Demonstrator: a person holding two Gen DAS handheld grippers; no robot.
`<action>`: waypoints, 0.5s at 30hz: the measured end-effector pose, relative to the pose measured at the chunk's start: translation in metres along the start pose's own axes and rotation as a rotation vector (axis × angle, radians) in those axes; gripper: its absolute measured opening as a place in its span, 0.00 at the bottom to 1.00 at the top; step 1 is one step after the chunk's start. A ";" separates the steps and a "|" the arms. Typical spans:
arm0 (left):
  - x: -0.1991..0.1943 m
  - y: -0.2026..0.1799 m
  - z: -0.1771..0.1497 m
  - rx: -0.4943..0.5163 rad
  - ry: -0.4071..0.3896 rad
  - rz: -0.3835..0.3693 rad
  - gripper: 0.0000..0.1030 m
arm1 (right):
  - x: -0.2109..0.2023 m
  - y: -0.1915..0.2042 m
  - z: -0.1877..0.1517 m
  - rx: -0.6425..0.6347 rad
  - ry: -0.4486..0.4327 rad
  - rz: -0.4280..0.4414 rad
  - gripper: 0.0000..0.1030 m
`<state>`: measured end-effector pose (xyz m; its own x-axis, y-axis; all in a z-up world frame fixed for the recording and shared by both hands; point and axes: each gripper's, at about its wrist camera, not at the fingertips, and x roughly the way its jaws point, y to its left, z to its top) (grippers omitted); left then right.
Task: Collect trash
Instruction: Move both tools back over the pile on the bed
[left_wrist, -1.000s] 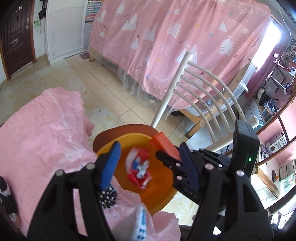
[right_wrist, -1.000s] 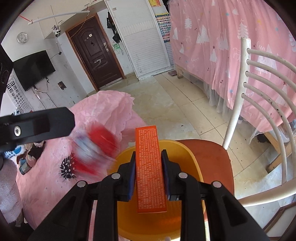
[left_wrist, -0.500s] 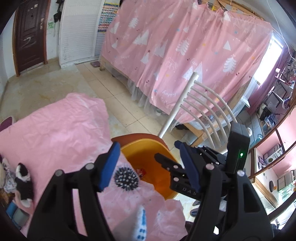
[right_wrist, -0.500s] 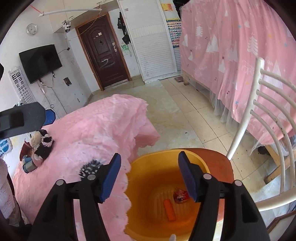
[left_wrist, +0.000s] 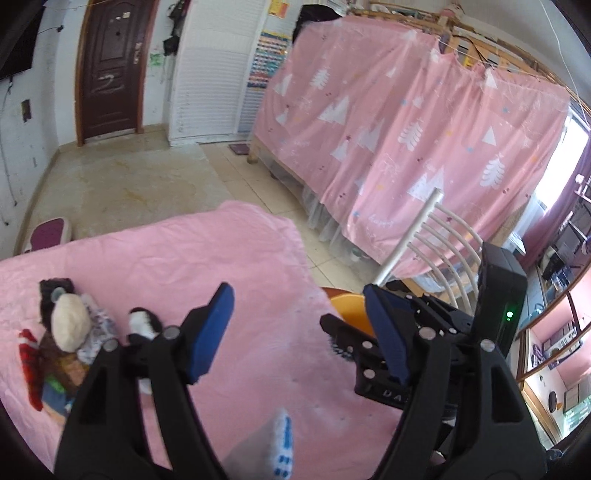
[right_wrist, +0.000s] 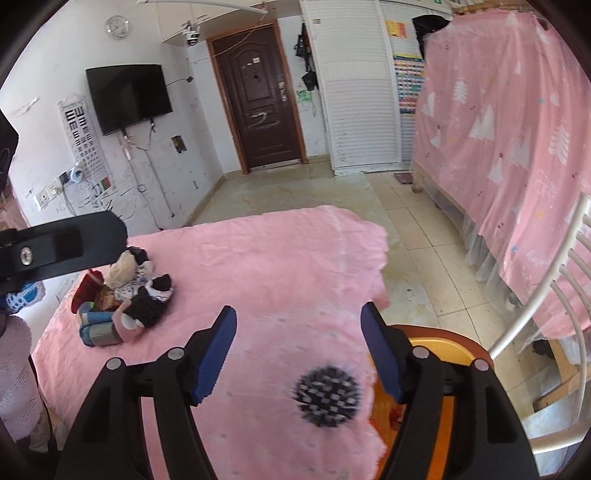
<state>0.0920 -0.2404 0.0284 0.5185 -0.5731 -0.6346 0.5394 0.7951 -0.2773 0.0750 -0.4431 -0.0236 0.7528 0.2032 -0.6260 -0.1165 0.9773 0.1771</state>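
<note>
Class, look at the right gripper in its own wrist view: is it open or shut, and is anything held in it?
Open and empty. The right gripper has just been opening; its blue pads stand apart over the pink cloth.

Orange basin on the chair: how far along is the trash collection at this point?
Some trash already lies in the orange basin; a red scrap shows inside. Nothing is in hand: left gripper and right gripper have just been opening and stand empty. Left: the pile of small items on the pink cloth, if it is trash.
</note>
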 end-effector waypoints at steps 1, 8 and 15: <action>-0.004 0.008 -0.001 -0.011 -0.008 0.018 0.68 | 0.002 0.008 0.001 -0.010 0.002 0.009 0.59; -0.031 0.053 -0.007 -0.062 -0.052 0.091 0.68 | 0.025 0.057 0.012 -0.071 0.028 0.062 0.60; -0.052 0.098 -0.016 -0.082 -0.062 0.163 0.73 | 0.045 0.095 0.016 -0.123 0.057 0.099 0.62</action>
<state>0.1070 -0.1296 0.0231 0.6358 -0.4448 -0.6308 0.3903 0.8903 -0.2345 0.1084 -0.3423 -0.0233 0.6963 0.2986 -0.6527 -0.2691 0.9516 0.1483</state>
